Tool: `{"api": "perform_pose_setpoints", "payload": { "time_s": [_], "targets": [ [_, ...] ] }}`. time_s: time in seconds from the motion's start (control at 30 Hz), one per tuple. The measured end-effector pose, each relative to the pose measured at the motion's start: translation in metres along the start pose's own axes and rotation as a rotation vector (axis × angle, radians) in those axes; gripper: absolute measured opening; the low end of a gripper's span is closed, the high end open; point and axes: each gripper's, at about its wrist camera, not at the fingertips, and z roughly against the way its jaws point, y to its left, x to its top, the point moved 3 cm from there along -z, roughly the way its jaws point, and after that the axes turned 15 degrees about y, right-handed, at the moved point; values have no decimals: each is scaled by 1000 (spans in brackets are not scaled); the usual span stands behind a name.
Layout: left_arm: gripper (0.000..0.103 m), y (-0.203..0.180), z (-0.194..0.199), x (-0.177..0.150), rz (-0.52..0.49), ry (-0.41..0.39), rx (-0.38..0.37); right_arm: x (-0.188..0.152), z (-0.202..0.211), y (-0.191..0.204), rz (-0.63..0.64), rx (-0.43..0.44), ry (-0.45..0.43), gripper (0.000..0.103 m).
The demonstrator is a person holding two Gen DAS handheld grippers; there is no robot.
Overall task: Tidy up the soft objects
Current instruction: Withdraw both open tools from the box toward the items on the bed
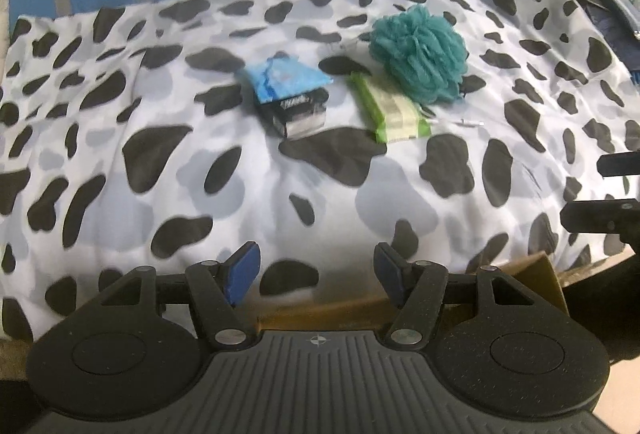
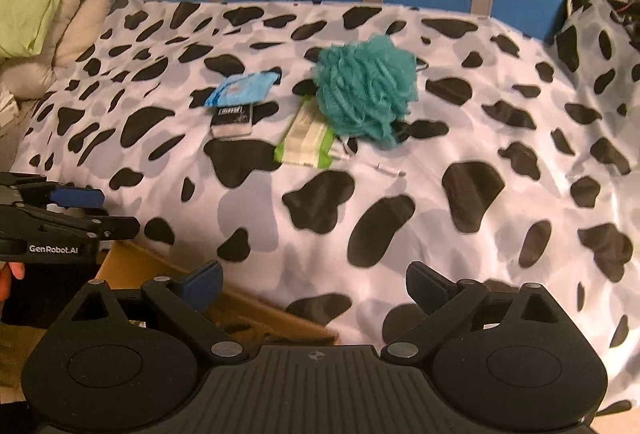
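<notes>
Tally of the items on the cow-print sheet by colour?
Teal: 1, bath pouf
Blue: 1, packet
Black: 1, pack under the blue packet
Green: 1, wipes pack
White: 1, small thin item, unclear what
Total: 5

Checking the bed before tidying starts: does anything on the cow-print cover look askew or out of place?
The blue packet sits crooked on top of the black box, overhanging it. The teal bath pouf overlaps one end of the green wipes pack. A small white stick-like item lies loose nearby. Nothing looks spilled or damaged.
</notes>
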Motion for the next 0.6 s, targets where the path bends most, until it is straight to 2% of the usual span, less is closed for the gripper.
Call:
{"api": "perform_pose_setpoints", "payload": {
  "time_s": [0.17, 0.4, 0.6],
  "targets": [
    [62, -2, -8, 20, -8, -26, -8, 4, 0, -9, -39, -16, -23, 98],
    [62, -2, -22, 46, -7, -68, 20, 9, -4, -23, -81, -40, -57, 98],
    [62, -2, -34, 57, -28, -103, 56, 12, -4, -30, -56, -69, -100, 99]
  ]
}}
